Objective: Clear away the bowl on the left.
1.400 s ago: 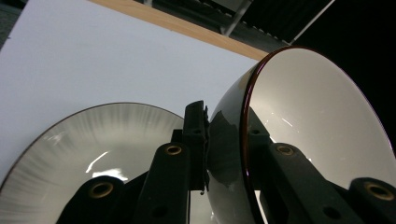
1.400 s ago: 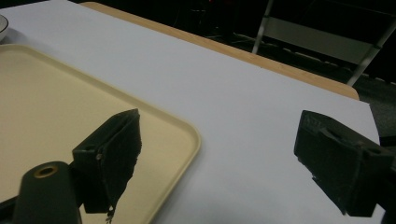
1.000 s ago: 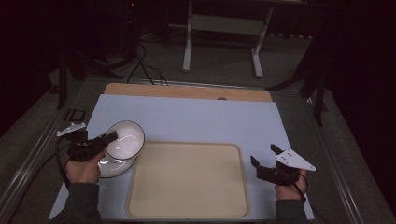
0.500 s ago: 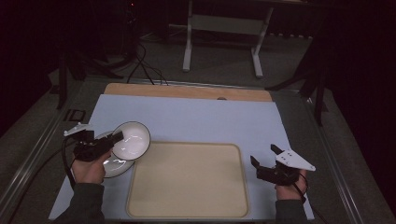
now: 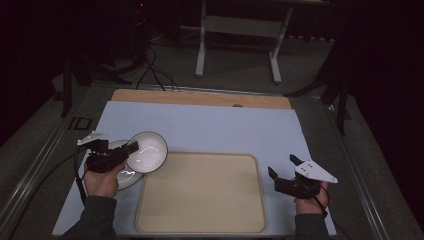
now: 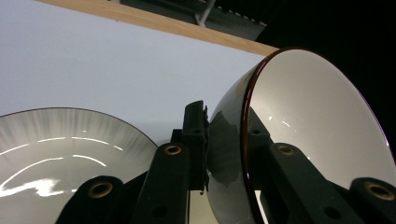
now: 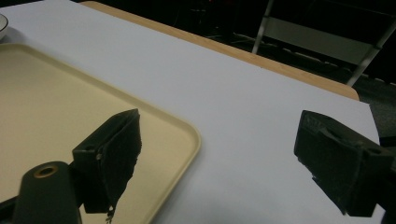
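Your left gripper (image 5: 131,148) pinches the tilted bowl (image 5: 148,151) by its rim alone, so any jolt could drop it onto the plate (image 6: 56,154).

A beige tray (image 5: 200,195) lies empty on the pale blue mat (image 5: 220,125), near its front edge. A wooden board edge (image 5: 200,97) shows beyond the mat. Farther back, a grey metal stand (image 5: 240,30) and black cables (image 5: 155,70) sit on the floor

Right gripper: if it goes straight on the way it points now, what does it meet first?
Nothing close, it seems. The right gripper stands open over the blue mat, beside the tray corner. Straight ahead lies bare mat up to the table's wooden edge, though depth is hard to judge.
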The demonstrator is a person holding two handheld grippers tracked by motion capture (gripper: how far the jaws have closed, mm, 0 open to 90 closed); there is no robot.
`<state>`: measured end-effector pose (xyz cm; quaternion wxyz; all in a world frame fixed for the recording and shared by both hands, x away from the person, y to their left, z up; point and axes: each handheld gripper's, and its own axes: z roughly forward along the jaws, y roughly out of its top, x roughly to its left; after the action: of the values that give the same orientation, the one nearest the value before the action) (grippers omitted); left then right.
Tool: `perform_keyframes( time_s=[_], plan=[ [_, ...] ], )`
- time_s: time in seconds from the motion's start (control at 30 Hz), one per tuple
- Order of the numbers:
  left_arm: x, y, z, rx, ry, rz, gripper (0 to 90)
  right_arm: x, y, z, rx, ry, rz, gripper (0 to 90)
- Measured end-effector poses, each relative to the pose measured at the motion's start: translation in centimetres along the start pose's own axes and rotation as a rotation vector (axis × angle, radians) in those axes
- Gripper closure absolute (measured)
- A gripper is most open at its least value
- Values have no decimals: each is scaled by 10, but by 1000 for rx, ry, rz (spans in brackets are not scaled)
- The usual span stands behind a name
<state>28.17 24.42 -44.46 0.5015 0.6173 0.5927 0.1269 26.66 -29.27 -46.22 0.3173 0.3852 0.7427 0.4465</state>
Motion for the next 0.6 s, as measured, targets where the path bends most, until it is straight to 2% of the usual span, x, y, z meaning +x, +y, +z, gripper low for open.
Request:
perform_keyframes(
  time_s=[0.6],
  plan=[
    [-15,-4,13,31,-26,28,778,0,0,-1,-1,-4,-2,144]
  ],
)
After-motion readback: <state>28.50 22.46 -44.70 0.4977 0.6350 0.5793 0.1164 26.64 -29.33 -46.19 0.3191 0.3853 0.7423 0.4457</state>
